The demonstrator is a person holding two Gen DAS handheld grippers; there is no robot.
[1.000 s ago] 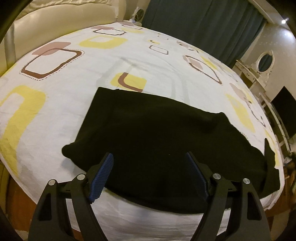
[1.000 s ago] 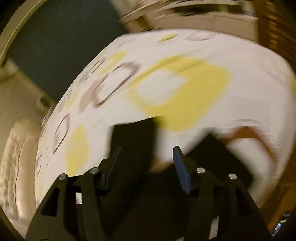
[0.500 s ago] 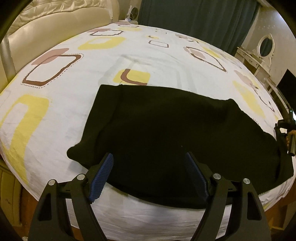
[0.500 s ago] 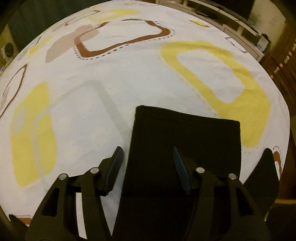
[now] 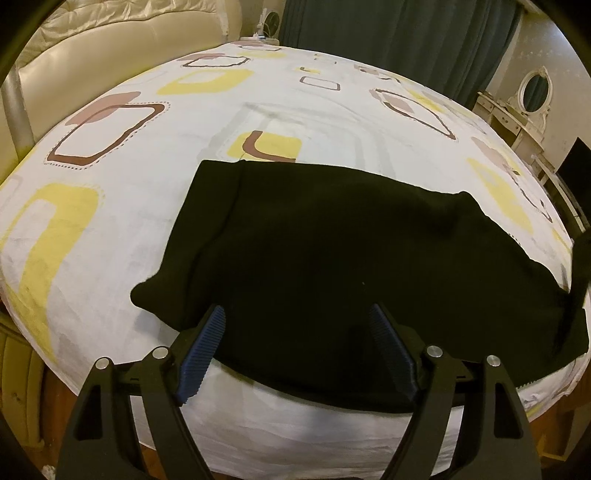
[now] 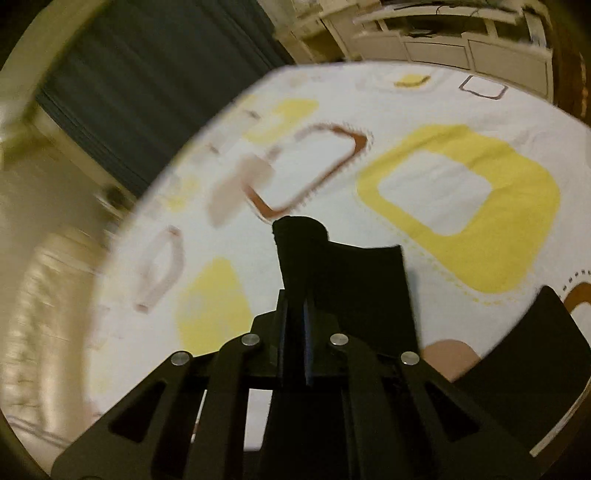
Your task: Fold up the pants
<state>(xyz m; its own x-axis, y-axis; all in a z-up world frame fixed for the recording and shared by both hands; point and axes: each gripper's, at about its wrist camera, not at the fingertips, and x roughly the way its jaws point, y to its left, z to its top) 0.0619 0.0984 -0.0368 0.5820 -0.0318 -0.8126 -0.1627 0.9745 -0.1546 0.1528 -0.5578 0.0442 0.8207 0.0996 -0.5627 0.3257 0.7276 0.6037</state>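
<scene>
1. While the black pants (image 5: 332,258) lay spread across the near part of the bed (image 5: 155,206), the left hand-held gripper (image 5: 295,343) hung just above their near edge with its jaws wide apart and nothing between them; its blue ribbed pads (image 5: 201,350) stood to either side of the dark cloth.
2. The pants lay as a broad, flattish dark mass on the patterned sheet, one end tapering to a rounded corner at the left; the near edge drooped a little over the side of the mattress; the far right end ran out toward the rim of the left wrist view.
3. In the right wrist view, the right hand-held gripper (image 6: 294,332) had its jaws drawn together on a strip of the pants (image 6: 354,280); the pinched cloth stood up out of the jaws in a rounded tuft, raised above the sheet; beside it a flat panel of the same black fabric showed a straight upper edge.
4. Another dark flap filled the lower right corner of that view; I could not tell whether it was a part of the pants; the whole view was smeared with blur, worst along the left.
5. The bed wore a white sheet printed with yellow and brown rounded squares; a cream padded headboard (image 5: 92,55) rose at the far left; dark teal curtains (image 5: 388,33) hung behind; a white dressing table with an oval mirror (image 5: 533,92) stood off to the right.
</scene>
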